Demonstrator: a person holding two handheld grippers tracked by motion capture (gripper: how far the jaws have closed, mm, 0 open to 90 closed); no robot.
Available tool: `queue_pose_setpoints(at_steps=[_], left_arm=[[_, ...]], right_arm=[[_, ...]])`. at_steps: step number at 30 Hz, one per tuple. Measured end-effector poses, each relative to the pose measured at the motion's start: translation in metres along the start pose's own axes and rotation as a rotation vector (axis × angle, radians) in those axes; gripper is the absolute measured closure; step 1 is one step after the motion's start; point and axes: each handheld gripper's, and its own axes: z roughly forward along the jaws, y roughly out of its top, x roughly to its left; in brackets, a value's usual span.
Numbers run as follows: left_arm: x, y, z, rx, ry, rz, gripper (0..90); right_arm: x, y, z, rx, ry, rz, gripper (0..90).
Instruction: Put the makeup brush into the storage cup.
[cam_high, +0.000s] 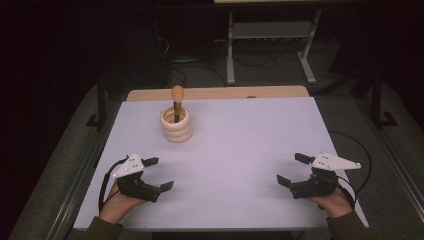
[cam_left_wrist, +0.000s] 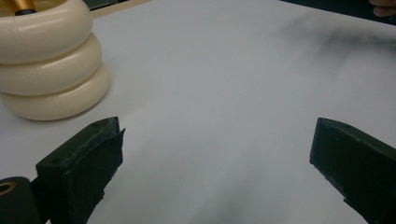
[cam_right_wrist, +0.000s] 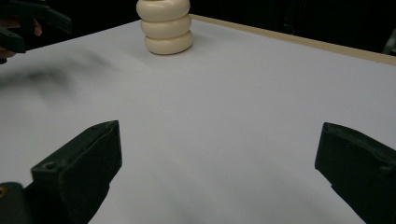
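Observation:
A stack of three cream rings (cam_high: 176, 125) stands on a peg with an orange-brown knob (cam_high: 177, 93) near the back of the white table (cam_high: 250, 145). The same ring stack (cam_left_wrist: 49, 60) fills the upper left of the left gripper view and the ring stack (cam_right_wrist: 166, 25) sits at the top of the right gripper view. My left gripper (cam_high: 159, 173) rests open at the front left, well short of the rings, nothing between its jaws. My right gripper (cam_high: 292, 170) stands open at the front right, also holding nothing.
A wooden strip (cam_high: 220, 93) edges the table's far side. Beyond it a metal stand (cam_high: 270, 45) and cables lie on the dark floor. Black cables trail from both grippers. A metal rail (cam_high: 80, 185) runs along the table's left side.

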Motion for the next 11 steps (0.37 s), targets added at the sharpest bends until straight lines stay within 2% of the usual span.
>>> queue_pose_setpoints(at_steps=[2, 11], left_arm=[[0.0005, -0.0024, 0.0003, 0.012, -0.002, -0.009, 0.1], [-0.0001, -0.0038, -0.001, 0.016, 0.004, -0.005, 0.0]], right_arm=[[-0.0001, -0.0007, 0.0004, 0.006, 0.002, 0.003, 0.0], [-0.0006, -0.0015, 0.0008, 0.01, 0.001, 0.0, 0.0]])
